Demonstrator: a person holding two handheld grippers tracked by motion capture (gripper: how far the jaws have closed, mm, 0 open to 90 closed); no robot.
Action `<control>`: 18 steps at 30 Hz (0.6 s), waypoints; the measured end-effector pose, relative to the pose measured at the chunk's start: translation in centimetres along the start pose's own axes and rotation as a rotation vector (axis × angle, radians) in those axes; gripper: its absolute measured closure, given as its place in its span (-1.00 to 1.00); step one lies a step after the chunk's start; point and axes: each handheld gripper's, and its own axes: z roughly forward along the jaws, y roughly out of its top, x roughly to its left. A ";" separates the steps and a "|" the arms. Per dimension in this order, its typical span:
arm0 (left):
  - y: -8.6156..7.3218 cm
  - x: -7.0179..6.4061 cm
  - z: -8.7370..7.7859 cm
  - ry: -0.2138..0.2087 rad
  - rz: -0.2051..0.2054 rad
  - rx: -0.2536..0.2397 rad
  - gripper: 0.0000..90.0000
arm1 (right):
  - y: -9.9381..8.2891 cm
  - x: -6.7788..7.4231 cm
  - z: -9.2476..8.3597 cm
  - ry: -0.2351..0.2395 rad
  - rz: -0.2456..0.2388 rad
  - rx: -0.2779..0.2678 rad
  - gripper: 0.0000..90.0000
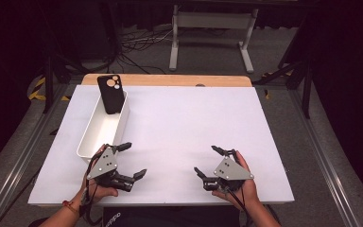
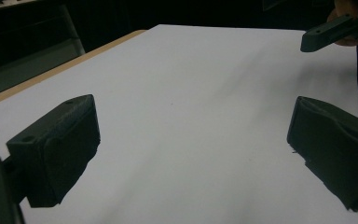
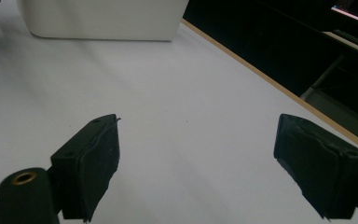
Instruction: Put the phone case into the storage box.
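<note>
Leaning in one white bin (image 1: pixel 103 128) at the worktop's (image 1: pixel 184 123) left edge, one phone (image 1: pixel 110 93) is seen; left gripper (image 1: pixel 131 160) and right gripper (image 1: pixel 207 161) fingers are spread wide, empty, near the front edge.

One white table (image 1: pixel 179 127), w/ one long white bin (image 1: pixel 105 126) on its left side. One black phone (image 1: pixel 110 93) leaning in the bin's far end; three camera lenses on its back, I think, though it's small from here. Two hand-held grippers: left gripper (image 1: pixel 132 160), right gripper (image 1: pixel 207 161), each w/ two black jaws and one grey plate. Two hands, one per gripper.
</note>
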 end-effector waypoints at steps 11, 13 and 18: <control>0.1 -0.3 0.1 -0.010 0.008 0.005 -0.93 | 0.0 -0.1 0.0 0.008 0.001 0.005 -0.66; 0.1 -0.3 0.2 -0.009 0.004 0.008 -0.93 | 0.0 -0.1 0.1 0.015 0.006 0.007 -0.66; 0.0 -0.4 0.4 -0.010 0.006 0.016 -0.93 | -0.2 -0.1 0.2 0.021 0.003 0.013 -0.66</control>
